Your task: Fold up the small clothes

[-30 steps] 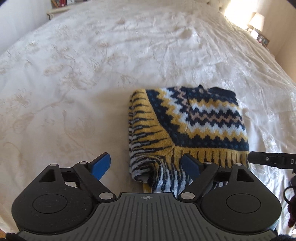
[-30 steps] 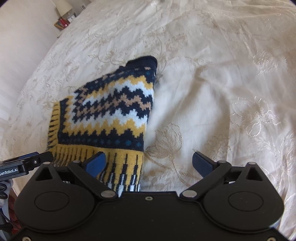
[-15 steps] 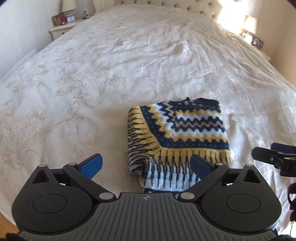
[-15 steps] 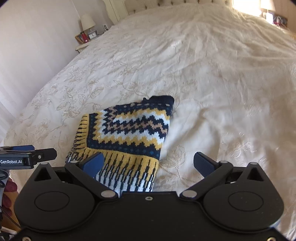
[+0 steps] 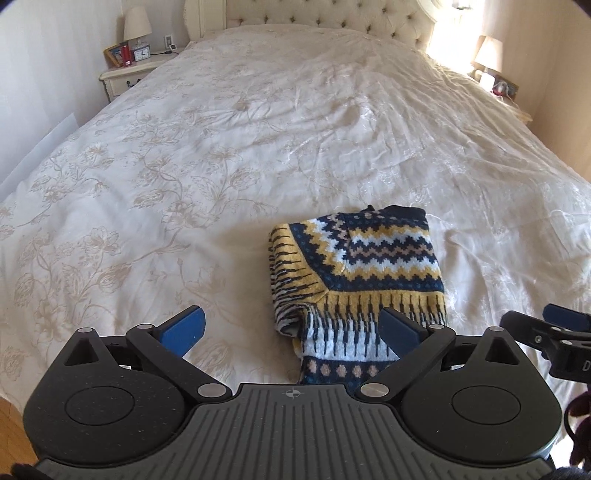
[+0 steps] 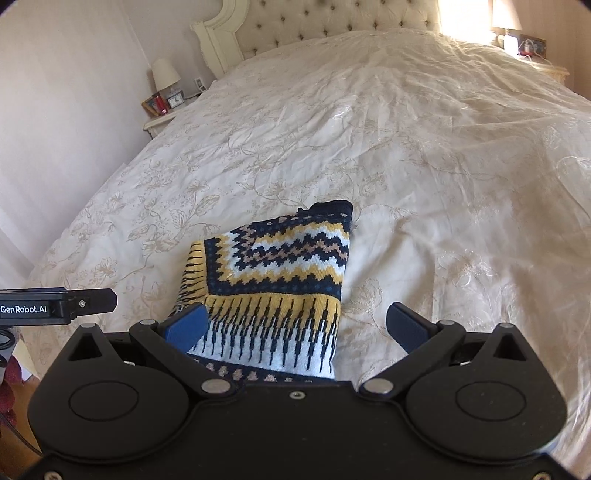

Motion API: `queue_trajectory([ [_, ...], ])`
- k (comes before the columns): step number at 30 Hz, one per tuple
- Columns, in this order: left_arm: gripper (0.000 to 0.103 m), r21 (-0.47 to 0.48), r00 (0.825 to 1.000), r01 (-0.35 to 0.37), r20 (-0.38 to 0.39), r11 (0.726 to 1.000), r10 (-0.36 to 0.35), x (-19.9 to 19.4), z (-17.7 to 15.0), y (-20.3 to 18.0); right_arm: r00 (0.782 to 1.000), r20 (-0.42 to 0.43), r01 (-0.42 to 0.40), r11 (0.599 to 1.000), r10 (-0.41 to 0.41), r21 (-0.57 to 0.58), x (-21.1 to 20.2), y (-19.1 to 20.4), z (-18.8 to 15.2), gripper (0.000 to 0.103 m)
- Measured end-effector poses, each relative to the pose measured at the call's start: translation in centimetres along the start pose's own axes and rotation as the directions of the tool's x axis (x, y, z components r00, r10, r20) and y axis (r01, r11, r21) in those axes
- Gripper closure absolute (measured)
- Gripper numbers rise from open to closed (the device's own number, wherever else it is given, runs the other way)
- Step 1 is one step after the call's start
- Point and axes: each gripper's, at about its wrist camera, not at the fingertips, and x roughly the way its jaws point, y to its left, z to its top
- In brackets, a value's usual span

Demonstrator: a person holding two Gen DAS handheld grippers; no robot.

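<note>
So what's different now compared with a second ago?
Both tongs, left and right, have pulled up and back from the folded sweater, so more of the bed and its headboard shows. Neither took hold of anything; both stayed open. The sweater lies as before.

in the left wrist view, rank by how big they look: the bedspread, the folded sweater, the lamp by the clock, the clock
1. bedspread
2. folded sweater
3. lamp
4. clock
The lamp and clock stand far off, so they look smaller than they are.
</note>
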Motion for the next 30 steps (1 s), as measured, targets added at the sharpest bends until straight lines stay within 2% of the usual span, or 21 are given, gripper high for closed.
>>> queue_trajectory([
  [6, 0.002, 0.029, 0.995, -0.097, 0.010, 0.995, 0.097, -1.5, -0.7, -0.3, 0.997, -0.002, 0.074, 0.997, -0.074, 0.028, -1.3, 1.1, -0.9, 0.001],
  [9, 0.002, 0.054, 0.992, -0.125, 0.020, 0.991, 0.124, -2.2, -1.1, -0.4, 0.997, 0.013, 0.080, 0.995, -0.081, 0.052, -2.2, 1.2, -1.3, 0.001],
  [15, 0.002, 0.033, 0.997, -0.072, 0.001, 0.997, 0.072, -2.9, -2.2, -0.6, 0.989, 0.009, 0.145, 0.988, -0.146, 0.058, -3.5, 1.6, -1.6, 0.001],
  [23, 0.002, 0.050, 0.997, -0.075, -0.007, 0.996, 0.075, -3.7, -3.5, -1.8, 0.982, -0.004, 0.189, 0.982, -0.189, 0.014, -4.8, 2.1, -2.2, 0.001],
  [30, 0.002, 0.071, 0.998, -0.059, -0.013, 0.996, 0.060, -4.0, -4.4, -2.8, 0.990, -0.046, 0.136, 0.991, -0.136, -0.001, -5.0, 2.2, -3.0, 0.001],
])
